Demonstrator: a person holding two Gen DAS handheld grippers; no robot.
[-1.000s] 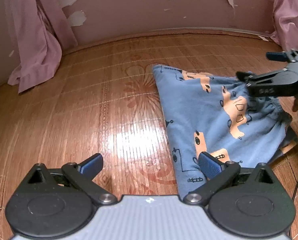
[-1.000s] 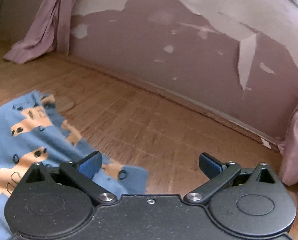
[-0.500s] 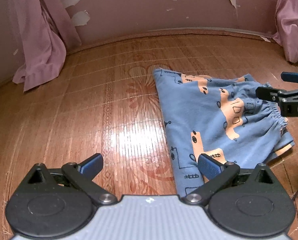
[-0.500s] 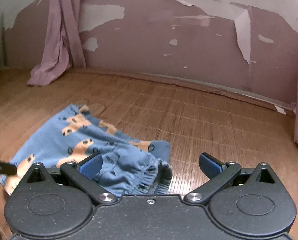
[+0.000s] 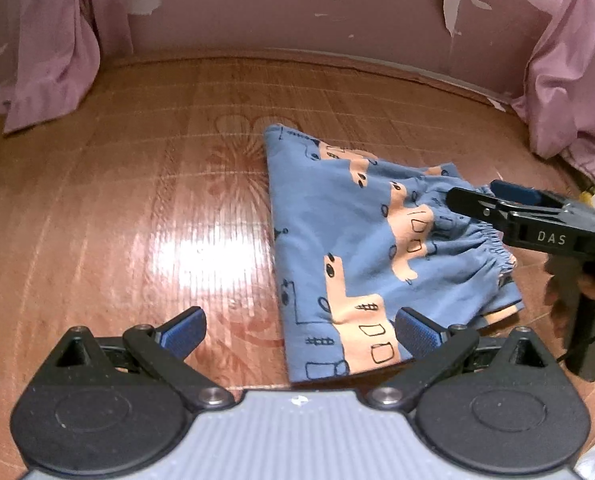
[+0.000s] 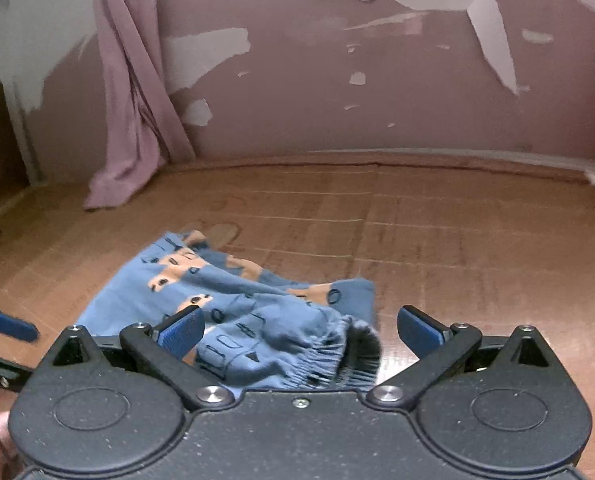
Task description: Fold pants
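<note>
Item: blue cotton pants with orange vehicle print (image 5: 361, 248), lying folded flat on the reddish woven floor mat (image 5: 145, 208).
Both hand-held grippers, left (image 5: 297, 330) and right (image 6: 299, 326), are hovering released, flanking hem and elastic waistband, seemingly lining up another fold.

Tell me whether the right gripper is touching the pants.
Cannot tell. In the left wrist view the right gripper overlaps the pants at the waistband, showing neither contact nor gap.
</note>
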